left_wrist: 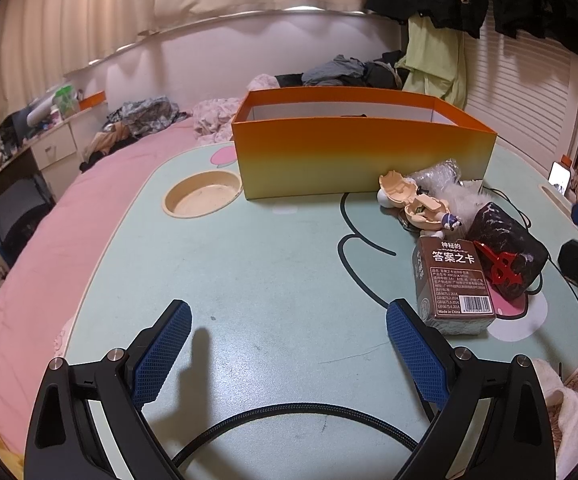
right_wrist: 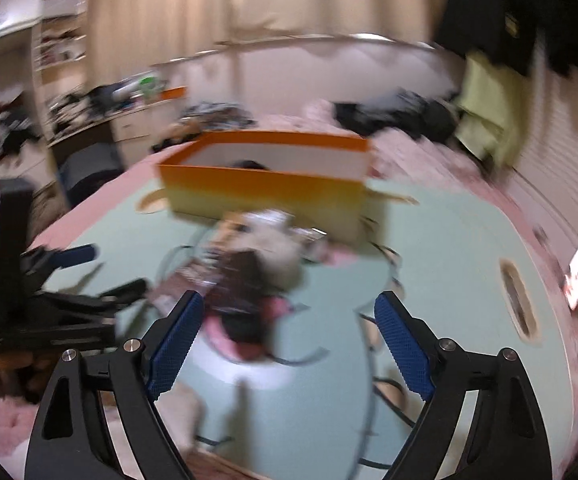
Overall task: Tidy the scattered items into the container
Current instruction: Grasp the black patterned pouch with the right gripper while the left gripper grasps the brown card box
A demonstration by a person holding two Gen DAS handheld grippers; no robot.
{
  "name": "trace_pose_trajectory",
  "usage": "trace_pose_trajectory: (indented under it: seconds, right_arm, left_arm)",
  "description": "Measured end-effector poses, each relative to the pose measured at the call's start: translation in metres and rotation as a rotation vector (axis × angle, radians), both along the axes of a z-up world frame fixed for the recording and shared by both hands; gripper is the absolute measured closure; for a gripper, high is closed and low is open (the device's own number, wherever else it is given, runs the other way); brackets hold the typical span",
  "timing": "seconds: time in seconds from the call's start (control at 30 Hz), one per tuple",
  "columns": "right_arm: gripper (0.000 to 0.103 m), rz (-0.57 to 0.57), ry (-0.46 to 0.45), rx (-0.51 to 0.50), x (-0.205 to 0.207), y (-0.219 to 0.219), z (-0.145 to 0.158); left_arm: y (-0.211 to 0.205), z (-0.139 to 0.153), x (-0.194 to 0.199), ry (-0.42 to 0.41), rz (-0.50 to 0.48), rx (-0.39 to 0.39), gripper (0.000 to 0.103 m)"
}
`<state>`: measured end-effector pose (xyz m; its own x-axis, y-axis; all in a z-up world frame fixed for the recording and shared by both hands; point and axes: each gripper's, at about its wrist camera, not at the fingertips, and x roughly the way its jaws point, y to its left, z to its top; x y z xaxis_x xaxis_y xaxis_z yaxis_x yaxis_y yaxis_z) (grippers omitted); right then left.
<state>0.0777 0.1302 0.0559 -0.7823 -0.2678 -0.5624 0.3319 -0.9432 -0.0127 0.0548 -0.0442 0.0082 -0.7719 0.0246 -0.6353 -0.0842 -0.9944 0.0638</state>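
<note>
With both jaws spread and empty, the right gripper [right_wrist: 289, 340] faces the blurred clutter at frame centre, where the card box [left_wrist: 453, 284] lies below the orange container [left_wrist: 361, 148], so picking looks next, while the left gripper [left_wrist: 289, 356] hangs over bare table.

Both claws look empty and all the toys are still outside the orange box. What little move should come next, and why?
Probably lower the open right claw onto the dark pouch just ahead of it. It holds nothing, the left claw sits over bare table, and the pile still lies outside the orange box.
</note>
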Motion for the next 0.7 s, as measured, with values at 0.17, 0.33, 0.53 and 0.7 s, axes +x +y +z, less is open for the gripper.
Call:
trace_pose_trajectory:
  seconds: [0.17,0.33,0.53,0.7]
  right_arm:
    - [0.047,0.038,-0.109,0.040,-0.029,-0.024,-0.013]
    - [0.074,0.009,-0.193,-0.071,-0.042,-0.004,-0.025]
    - [0.074,-0.044,-0.058,-0.196,-0.014,0.025,-0.003]
    - [0.074,-0.070,-0.033,-0.205,-0.011,0.026,0.001]
  left_arm:
    - [0.001,-0.001,0.000,0.000,-0.001,0.007,0.005]
    - [0.000,0.001,0.001,0.004,-0.003,0.012,0.005]
    - [-0.008,0.008,0.005,0.011,-0.041,0.107,0.005]
    - [0.016,0.021,0.013,0.003,-0.208,0.198,0.005]
